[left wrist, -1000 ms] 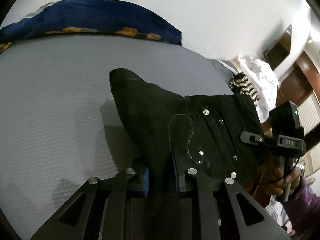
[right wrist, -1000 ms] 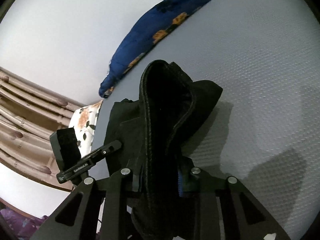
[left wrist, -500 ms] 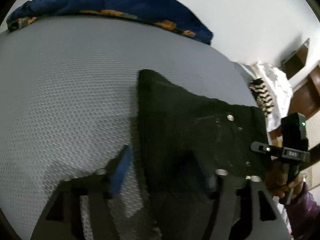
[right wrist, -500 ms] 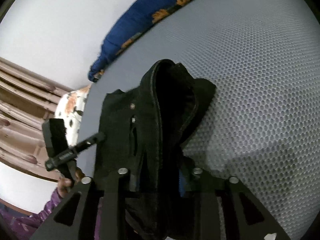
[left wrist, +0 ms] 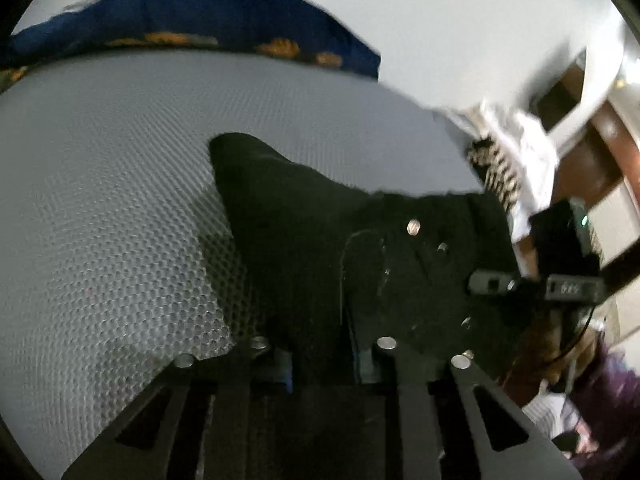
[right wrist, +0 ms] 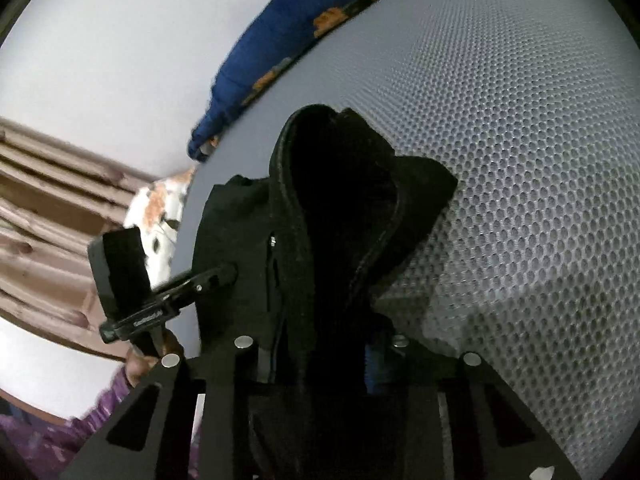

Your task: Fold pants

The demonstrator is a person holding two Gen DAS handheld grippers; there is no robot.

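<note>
Pants [left wrist: 320, 240], black, bunched on the near part of the grey honeycomb-textured bed [left wrist: 120, 200], waist rivets facing up. Left gripper [left wrist: 320, 364] has just closed, pinching the fabric's near edge; right gripper [right wrist: 320, 360], just narrowed, clamps a thick raised fold. Blue patterned pillow [left wrist: 200, 12] lies at the bed's far edge against a white wall [left wrist: 440, 20].

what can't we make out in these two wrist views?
- Left wrist view: motion blur smears the right gripper and clutter behind it.
- Both views: lower part of the black pants hidden under the gripper frames, cut by the bottom edge.
- Right wrist view: inside of the bunched fold is pure black, layers unreadable.
- Left gripper: tips hidden by pants.
</note>
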